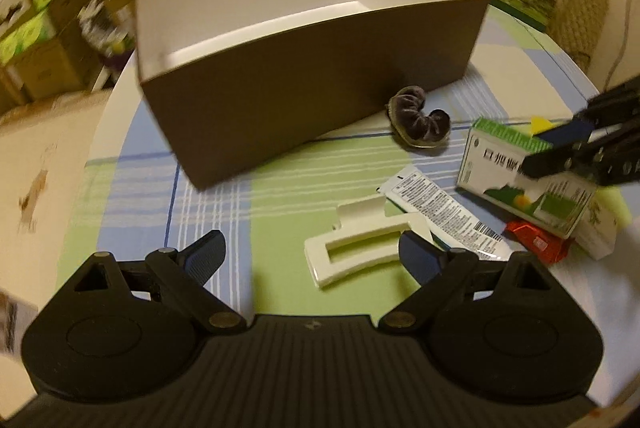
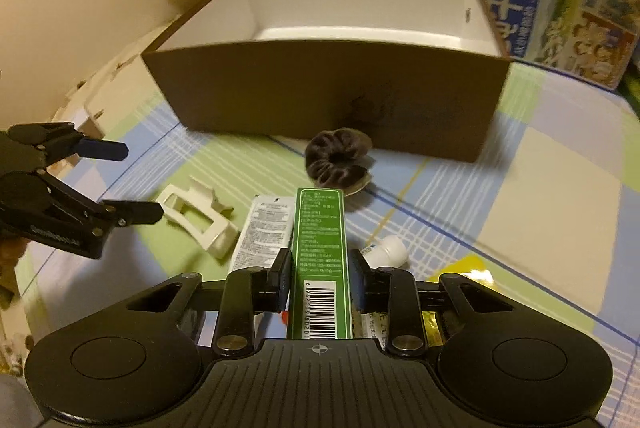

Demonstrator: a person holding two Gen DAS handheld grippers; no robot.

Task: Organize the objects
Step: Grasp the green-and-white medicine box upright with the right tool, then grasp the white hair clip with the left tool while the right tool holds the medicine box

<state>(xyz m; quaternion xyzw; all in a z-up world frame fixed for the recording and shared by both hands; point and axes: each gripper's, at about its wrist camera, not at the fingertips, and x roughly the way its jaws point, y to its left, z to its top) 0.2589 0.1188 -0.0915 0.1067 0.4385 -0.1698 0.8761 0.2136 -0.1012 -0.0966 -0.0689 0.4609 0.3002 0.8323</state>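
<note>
The brown box (image 1: 312,87), white inside, fills the upper middle of both views and, as far as its floor shows, holds nothing, so the sorting looks barely begun. The first item seems to be on its way: the right tool (image 2: 320,268) is clamped on a narrow green carton (image 2: 320,260), which runs up from the bottom centre of the right wrist view with its barcode nearest the camera. In the left wrist view the same carton (image 1: 524,179) sits at the right edge, pinched by that tool over the pile.

Everything else is on the checked cloth of the bench (image 1: 280,187). A dark velvet scrunchie (image 1: 420,123) lies just in front of the box wall, right of centre. Lower down, a cream hair claw (image 1: 360,252) and a white tube (image 1: 440,211) lie side by side, touching or nearly so. A red packet (image 1: 536,246) and a yellow wrapper (image 2: 468,268) lie at the carton's place.

The left tool (image 1: 310,252) hangs with its jaws spread wide and empty, near the hair claw, which I judge its likely pick. At least five things remain.
</note>
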